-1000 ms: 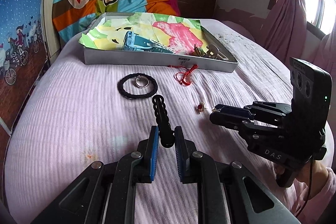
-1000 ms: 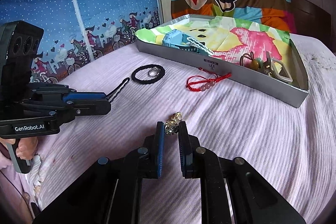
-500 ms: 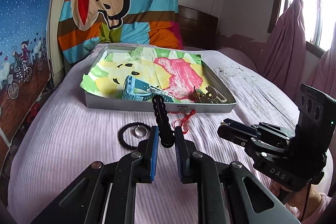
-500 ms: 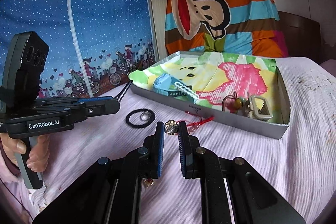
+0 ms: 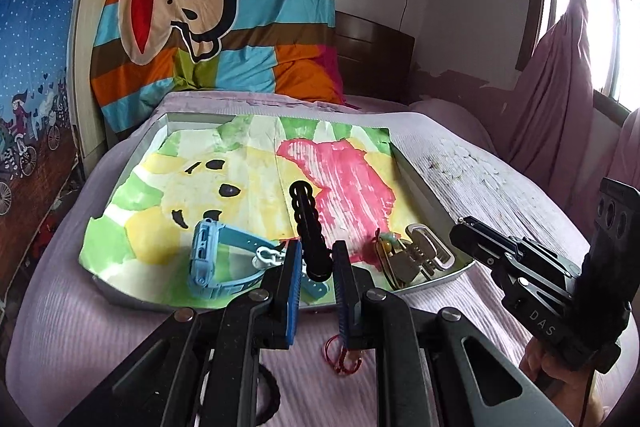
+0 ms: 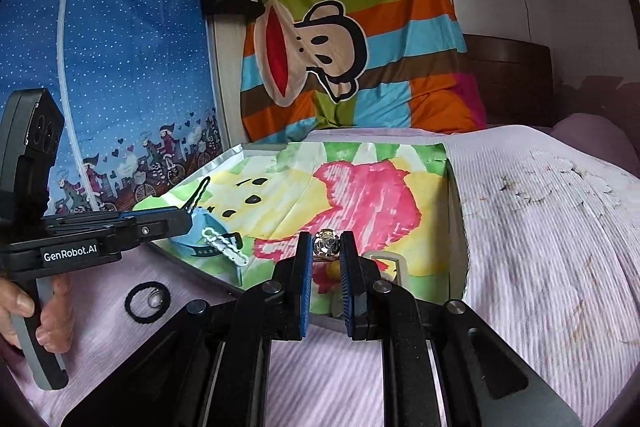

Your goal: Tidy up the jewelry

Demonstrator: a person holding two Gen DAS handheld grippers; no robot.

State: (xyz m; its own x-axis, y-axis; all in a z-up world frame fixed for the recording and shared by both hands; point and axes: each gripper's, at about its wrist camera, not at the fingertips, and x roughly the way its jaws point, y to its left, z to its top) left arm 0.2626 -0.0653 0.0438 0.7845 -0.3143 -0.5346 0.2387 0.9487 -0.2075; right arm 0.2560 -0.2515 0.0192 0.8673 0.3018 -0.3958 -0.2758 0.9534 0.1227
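Both grippers hung over the tray [image 5: 420, 183]: left gripper [image 5: 316, 267] pinched a black hair clip [image 5: 306, 223], right gripper [image 6: 326, 259] clamped a ring [image 6: 327, 245]. Watch [image 5: 208, 259] and keys [image 5: 412, 259] lay inside; hair tie [image 6: 147, 301] and red cord [image 5: 344, 355] remained on the bed [image 6: 540, 247].

A black wavy hairpin [image 5: 308, 227] stands pinched in the left jaws, pointing to 12 o'clock over the tray [image 5: 424, 187]. A gold ring [image 6: 326, 245] sits in the right jaws. A blue watch [image 5: 208, 255] and keys [image 5: 412, 259] lie in the tray; a red cord [image 5: 340, 359] and black hair tie [image 6: 147, 299] lie on the bed.
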